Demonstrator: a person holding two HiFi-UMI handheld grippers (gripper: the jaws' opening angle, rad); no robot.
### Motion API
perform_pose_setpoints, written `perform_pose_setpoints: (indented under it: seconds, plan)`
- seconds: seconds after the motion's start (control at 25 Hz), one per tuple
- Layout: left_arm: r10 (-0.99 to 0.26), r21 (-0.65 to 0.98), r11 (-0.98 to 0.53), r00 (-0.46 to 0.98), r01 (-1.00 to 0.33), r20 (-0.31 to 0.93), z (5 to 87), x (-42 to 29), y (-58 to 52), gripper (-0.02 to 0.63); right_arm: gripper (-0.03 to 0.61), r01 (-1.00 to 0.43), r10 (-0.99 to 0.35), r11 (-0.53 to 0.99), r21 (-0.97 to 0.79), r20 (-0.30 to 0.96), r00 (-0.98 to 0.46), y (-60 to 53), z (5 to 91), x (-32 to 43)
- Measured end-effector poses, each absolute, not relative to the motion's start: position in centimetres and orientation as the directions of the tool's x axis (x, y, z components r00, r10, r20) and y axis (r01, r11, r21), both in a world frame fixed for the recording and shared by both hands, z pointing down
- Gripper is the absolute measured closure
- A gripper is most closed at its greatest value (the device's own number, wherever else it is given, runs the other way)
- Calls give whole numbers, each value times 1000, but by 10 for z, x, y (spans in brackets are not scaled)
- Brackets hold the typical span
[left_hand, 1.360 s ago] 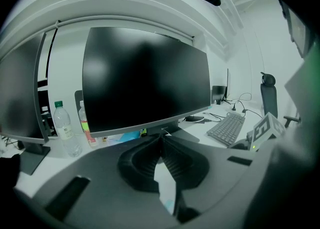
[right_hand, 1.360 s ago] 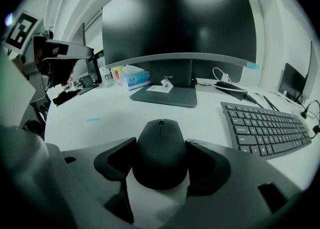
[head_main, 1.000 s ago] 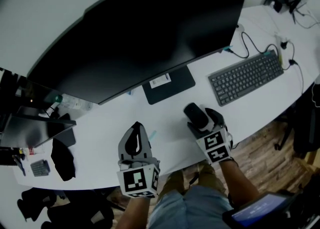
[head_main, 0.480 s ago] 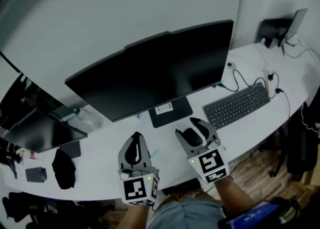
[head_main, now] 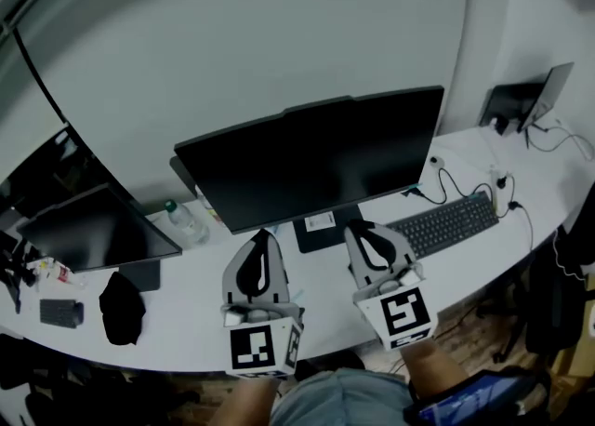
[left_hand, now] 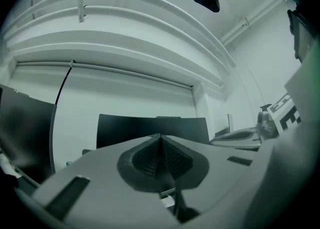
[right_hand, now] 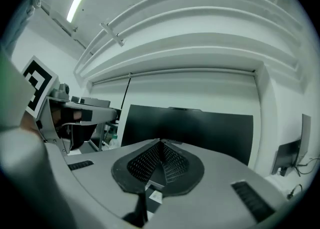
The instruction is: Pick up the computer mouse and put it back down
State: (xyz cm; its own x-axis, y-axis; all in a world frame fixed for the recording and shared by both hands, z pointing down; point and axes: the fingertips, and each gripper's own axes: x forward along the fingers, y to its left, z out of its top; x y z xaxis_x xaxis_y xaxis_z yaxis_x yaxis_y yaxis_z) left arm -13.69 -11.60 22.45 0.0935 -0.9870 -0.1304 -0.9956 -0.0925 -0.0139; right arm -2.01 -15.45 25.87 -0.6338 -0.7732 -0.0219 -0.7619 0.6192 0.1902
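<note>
No computer mouse shows in any view; the desk under the right gripper is hidden by it. My right gripper [head_main: 363,227] hovers above the white desk [head_main: 186,294] in front of the monitor [head_main: 316,168]. Its jaws have just been closing and now meet, with nothing between them [right_hand: 161,142]. My left gripper [head_main: 262,233] is held beside it at about the same height, and its dark pads also meet on nothing [left_hand: 160,135]. Both point level at the monitor.
A black keyboard [head_main: 446,222] lies right of the monitor stand, with cables behind it. A clear bottle [head_main: 186,219], a second screen [head_main: 93,229], a black bundle [head_main: 121,308] and a small keypad [head_main: 60,312] sit at the left. A propped screen [head_main: 525,99] stands far right.
Both grippers rose from the desk and tipped up to level. The right gripper's jaws, open around the mouse on the desk a second ago, came together. The mouse has dropped out of sight.
</note>
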Motion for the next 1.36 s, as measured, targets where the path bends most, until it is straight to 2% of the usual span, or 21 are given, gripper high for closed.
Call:
perform_pose_setpoints:
  seconds: [1.36]
  plan:
    - [-991, -22, -104, 106, -994, -86, 246, -131, -108, 606, 565, -746, -758, 644, 171, 7, -652, -147, 267, -26]
